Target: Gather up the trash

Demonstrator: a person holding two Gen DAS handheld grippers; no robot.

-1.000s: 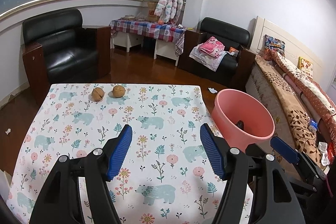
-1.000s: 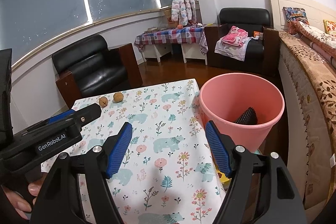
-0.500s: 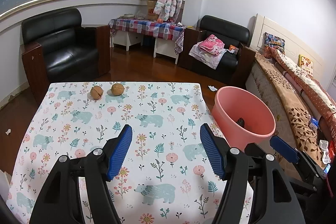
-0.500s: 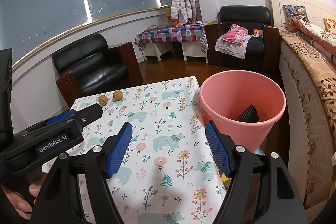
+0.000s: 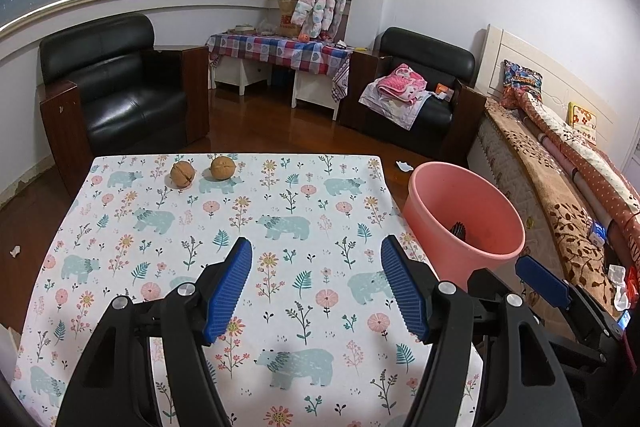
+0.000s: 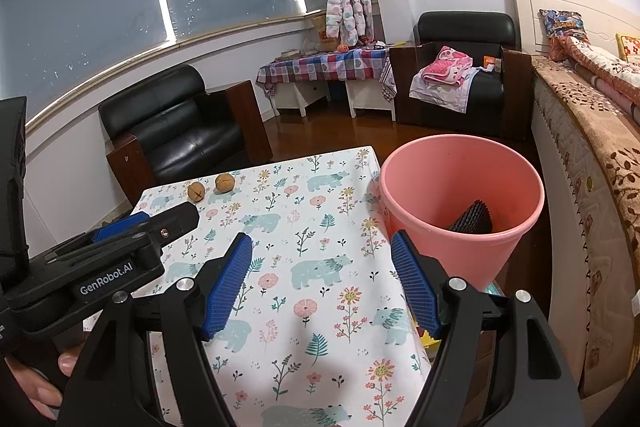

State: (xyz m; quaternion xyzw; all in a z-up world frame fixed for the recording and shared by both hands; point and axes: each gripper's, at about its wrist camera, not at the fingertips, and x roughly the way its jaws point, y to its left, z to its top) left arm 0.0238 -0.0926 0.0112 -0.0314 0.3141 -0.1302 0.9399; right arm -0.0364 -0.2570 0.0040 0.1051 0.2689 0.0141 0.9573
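Note:
Two brown walnuts (image 5: 183,175) (image 5: 221,168) lie side by side at the far left of the floral tablecloth (image 5: 280,211); they also show in the right wrist view (image 6: 196,191) (image 6: 225,182). A pink bin (image 5: 464,219) stands off the table's right edge with a black ridged item (image 6: 472,219) inside; the bin also shows in the right wrist view (image 6: 460,203). My left gripper (image 5: 316,283) is open and empty above the table's near middle. My right gripper (image 6: 320,279) is open and empty near the bin, beside the left gripper's body (image 6: 100,267).
A black armchair (image 5: 116,87) stands beyond the table's far left. A second armchair (image 5: 420,99) with clothes is at the far right. A bed (image 5: 560,187) runs along the right. A checked side table (image 5: 280,55) is at the back.
Both grippers stay open and empty. The views have shifted slightly; the table and bin sit a little lower and farther in frame.

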